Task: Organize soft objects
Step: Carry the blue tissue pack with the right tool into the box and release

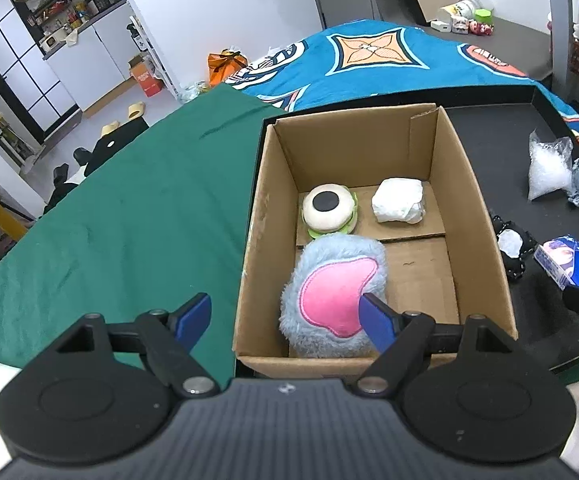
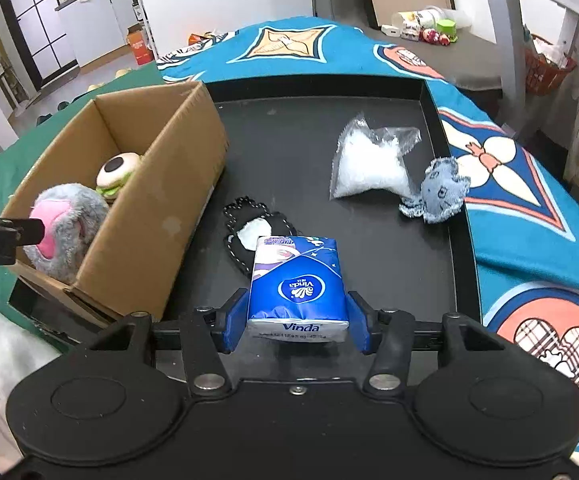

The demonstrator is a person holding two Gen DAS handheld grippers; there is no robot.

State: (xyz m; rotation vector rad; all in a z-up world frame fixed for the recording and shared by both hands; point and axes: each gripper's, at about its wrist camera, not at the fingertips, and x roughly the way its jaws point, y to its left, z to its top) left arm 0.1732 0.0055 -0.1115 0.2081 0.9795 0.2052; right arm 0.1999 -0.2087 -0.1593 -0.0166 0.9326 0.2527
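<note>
While the tissue pack is gripped: right gripper (image 2: pixel 296 322) jaws pinch the blue tissue pack (image 2: pixel 297 284) above the black tray (image 2: pixel 289 140)
Left gripper (image 1: pixel 285 312): jaws spread, holding nothing, over the cardboard box (image 1: pixel 473 216); blue plush (image 1: pixel 333 300) beneath
Left view only: white bundle (image 1: pixel 398 200) beside burger toy (image 1: pixel 329 210) inside the box
Right view only: whole tray; clear bag (image 2: pixel 365 164), denim toy (image 2: pixel 441 194), black pouch (image 2: pixel 249 232)

Two close wrist views, steeply downward, both sharing the cardboard box (image 1: pixel 353 216) and tray (image 2: pixel 441 240).
</note>
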